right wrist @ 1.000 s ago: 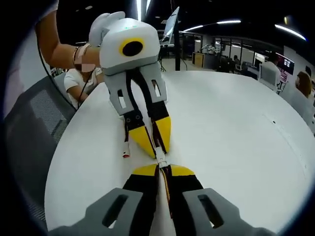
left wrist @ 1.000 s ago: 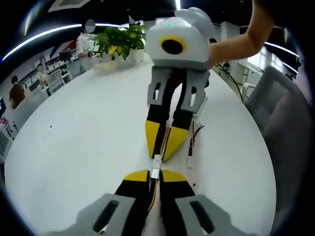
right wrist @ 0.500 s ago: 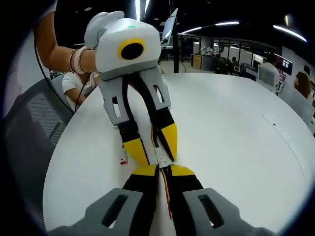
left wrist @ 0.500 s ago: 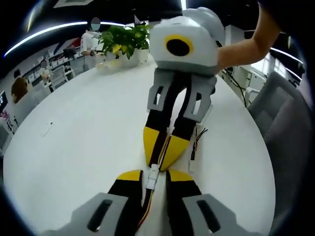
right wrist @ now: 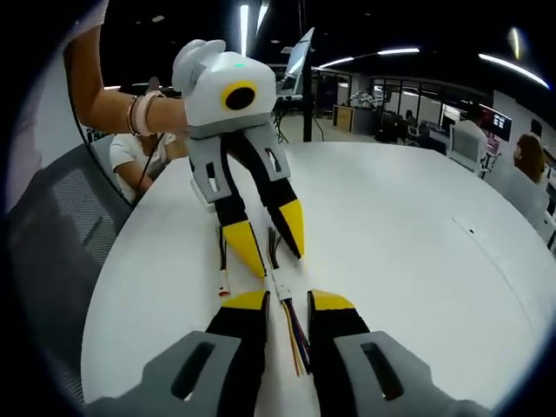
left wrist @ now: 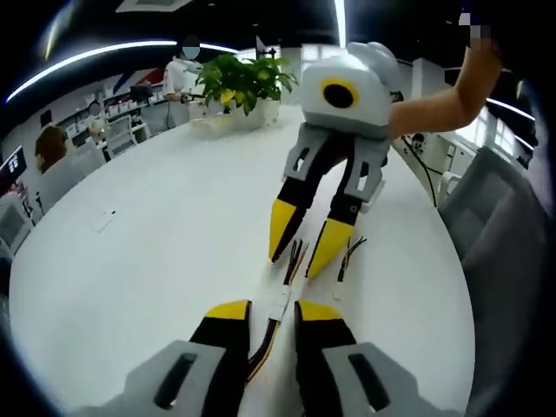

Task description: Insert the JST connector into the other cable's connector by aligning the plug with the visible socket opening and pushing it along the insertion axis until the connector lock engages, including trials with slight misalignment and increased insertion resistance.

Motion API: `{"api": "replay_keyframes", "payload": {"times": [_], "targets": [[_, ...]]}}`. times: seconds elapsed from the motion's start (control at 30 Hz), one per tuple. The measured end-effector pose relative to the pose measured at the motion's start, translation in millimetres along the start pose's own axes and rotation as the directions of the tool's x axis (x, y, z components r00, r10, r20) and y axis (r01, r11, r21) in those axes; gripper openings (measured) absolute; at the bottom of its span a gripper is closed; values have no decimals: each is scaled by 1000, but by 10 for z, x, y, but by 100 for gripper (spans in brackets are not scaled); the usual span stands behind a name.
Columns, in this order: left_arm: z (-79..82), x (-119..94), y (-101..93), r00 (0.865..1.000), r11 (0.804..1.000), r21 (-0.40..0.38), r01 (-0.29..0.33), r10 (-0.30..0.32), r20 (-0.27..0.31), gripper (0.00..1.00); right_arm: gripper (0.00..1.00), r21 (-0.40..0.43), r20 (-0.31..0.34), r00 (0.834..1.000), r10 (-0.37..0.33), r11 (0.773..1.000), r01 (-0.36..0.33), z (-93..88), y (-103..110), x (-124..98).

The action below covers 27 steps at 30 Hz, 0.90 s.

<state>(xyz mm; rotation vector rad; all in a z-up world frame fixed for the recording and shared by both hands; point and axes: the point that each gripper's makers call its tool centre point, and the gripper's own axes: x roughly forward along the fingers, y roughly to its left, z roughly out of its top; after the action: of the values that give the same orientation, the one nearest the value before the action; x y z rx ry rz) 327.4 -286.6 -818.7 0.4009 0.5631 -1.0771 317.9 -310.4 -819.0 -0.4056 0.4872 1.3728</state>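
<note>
Left hand-held gripper (left wrist: 271,306): jaws parted; nothing clamped between the tips in the left gripper view. In the right gripper view it stands at 12 o'clock above the connector, tips spread.
Right hand-held gripper (right wrist: 287,300): jaws apart, no grip on anything. In the left gripper view it sits at 1 o'clock, yellow tips spread over the wires.
Joined JST connector (left wrist: 280,303): white, lying flat on the counter (left wrist: 156,243), in the gap between the left gripper's tips. In the right gripper view it lies between the two grippers. Whether the lock is engaged cannot be told.
Cable wires (right wrist: 295,334): multicoloured strands run from the connector towards 6 o'clock between the right gripper's jaws; in the left gripper view more strands lead towards 12 o'clock under the other gripper.
Spare cable (right wrist: 223,276): lies on the counter at 9 o'clock of the connector, separate from it, red-tipped end near the right gripper's jaw.
Potted plant (left wrist: 239,80): at 12 o'clock on the counter's far edge.
Chair (right wrist: 52,234): grey mesh, at 9 o'clock beside the counter.
Person's forearm (left wrist: 439,91): reaches in at 2 o'clock.
</note>
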Motion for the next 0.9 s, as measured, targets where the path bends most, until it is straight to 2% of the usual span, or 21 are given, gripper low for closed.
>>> {"api": "replay_keyframes", "payload": {"times": [0.13, 0.5, 0.77, 0.9], "targets": [[21, -83, -71, 1000, 1000, 4, 3, -3, 13, 14, 14, 12, 23, 1000, 18, 1000, -18, 27, 84, -71], [45, -252, -304, 1000, 1000, 31, -3, 3, 5, 14, 11, 36, 22, 999, 30, 999, -30, -16, 310, -181], [-82, -271, -447, 999, 999, 48, 20, -19, -27, 15, 11, 38, 16, 999, 32, 999, -32, -65, 404, -173], [-162, -243, -453, 999, 999, 50, 18, -17, -31, 16, 11, 26, 13, 999, 34, 999, -34, -97, 401, -125]]}}
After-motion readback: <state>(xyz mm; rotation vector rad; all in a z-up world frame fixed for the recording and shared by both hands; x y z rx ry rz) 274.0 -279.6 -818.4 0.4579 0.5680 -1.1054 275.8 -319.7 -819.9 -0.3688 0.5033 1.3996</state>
